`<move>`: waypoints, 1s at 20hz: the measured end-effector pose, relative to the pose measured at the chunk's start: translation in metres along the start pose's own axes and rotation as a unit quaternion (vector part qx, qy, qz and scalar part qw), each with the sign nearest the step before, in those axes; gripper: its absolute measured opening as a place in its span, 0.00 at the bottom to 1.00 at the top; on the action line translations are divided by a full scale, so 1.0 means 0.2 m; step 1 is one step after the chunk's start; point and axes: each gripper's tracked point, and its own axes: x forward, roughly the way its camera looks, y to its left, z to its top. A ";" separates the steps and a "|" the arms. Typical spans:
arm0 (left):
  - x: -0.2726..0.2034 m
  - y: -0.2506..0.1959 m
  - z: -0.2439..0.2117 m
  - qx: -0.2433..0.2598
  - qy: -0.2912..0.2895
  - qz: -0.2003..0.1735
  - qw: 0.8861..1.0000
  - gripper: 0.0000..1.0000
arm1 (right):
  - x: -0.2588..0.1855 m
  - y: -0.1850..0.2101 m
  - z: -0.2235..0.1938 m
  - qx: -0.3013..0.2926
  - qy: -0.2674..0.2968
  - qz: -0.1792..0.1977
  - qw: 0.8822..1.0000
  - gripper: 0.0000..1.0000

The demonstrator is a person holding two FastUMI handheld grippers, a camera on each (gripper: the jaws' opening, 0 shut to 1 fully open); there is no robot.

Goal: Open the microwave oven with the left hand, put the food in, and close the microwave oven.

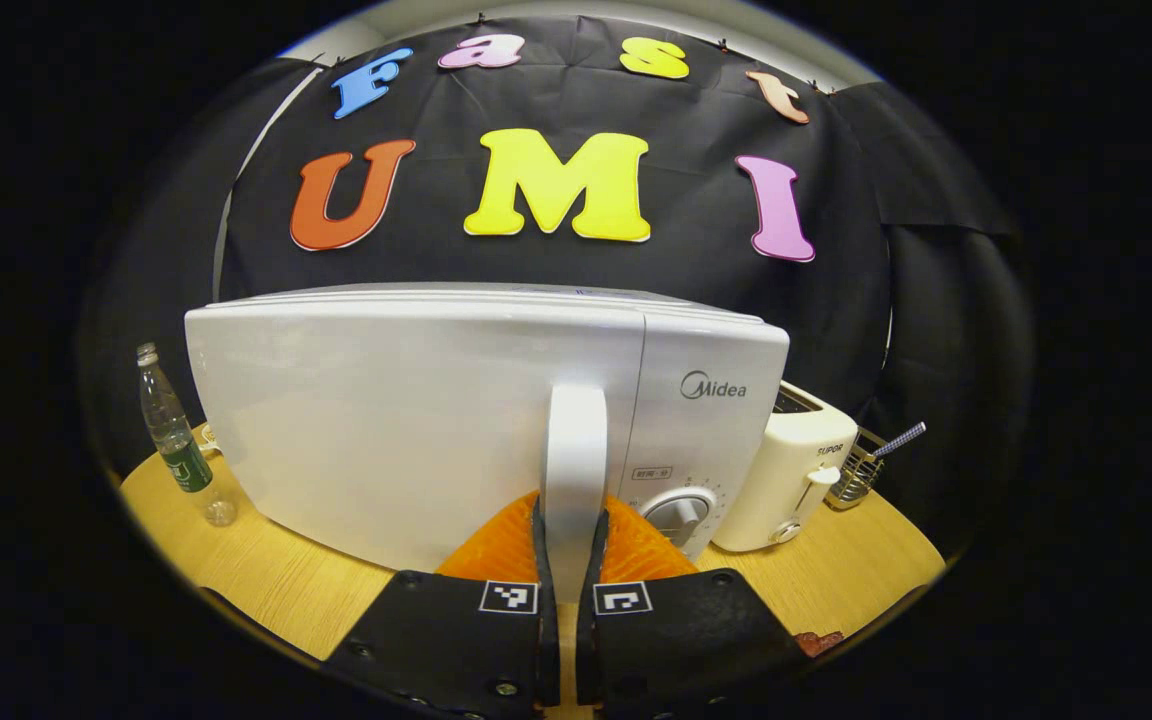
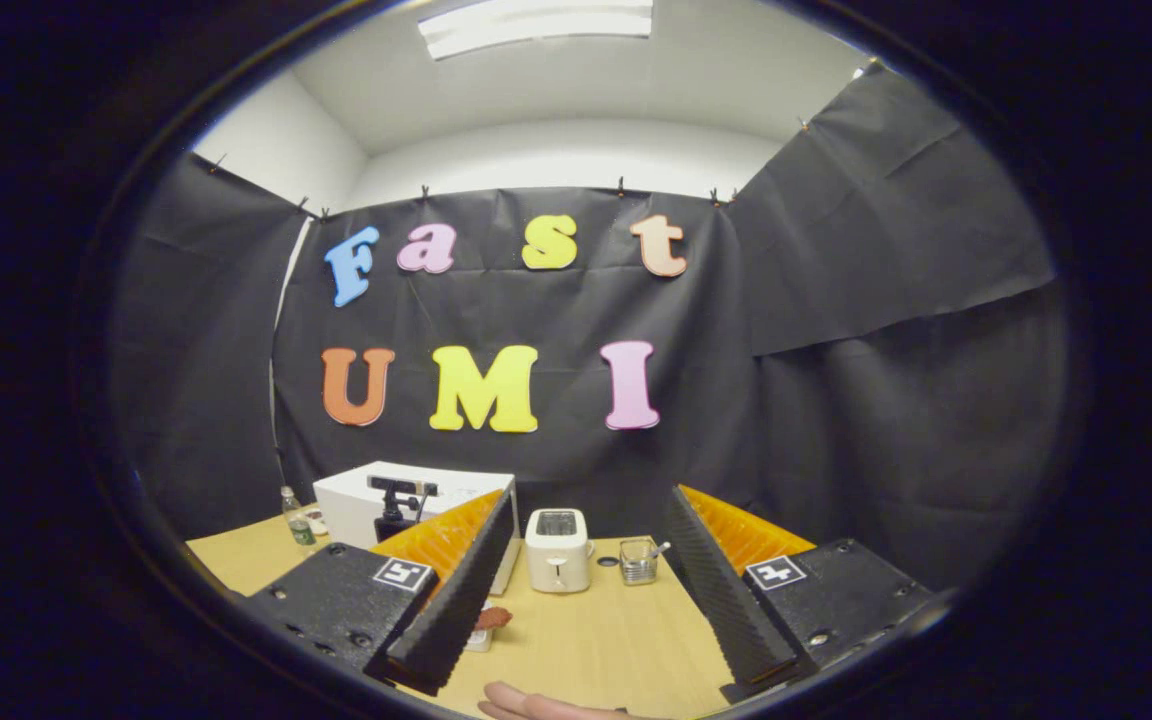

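Both fingers of left hand-held gripper [image 1: 573, 560] clamp microwave [image 1: 416, 420] door handle [image 1: 574, 450]; right hand-held gripper [image 2: 586, 580] apart, empty. Food [image 2: 492, 618] on tabletop [image 2: 606, 640]. Risk: hard pull drags microwave, or grip slips.

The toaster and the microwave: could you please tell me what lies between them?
Nothing; in the right gripper view the toaster and microwave stand apart with bare table between.

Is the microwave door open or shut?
Shut: the door lies flush with the microwave; the left claw clamps its handle.
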 end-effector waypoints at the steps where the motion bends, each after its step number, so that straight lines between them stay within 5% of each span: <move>1: -0.02 0.01 0.01 0.001 -0.014 0.002 1.000 0.06 | -0.01 0.02 0.01 0.001 0.000 0.005 1.000 0.99; 12: -0.49 0.15 -0.12 0.018 -0.018 -0.085 0.996 0.07 | -0.02 0.06 -0.08 0.007 0.029 0.003 1.000 0.99; 20: -0.82 0.40 -0.19 0.026 -0.027 -0.075 0.996 0.11 | -0.04 0.21 -0.09 0.006 0.023 0.021 0.999 0.99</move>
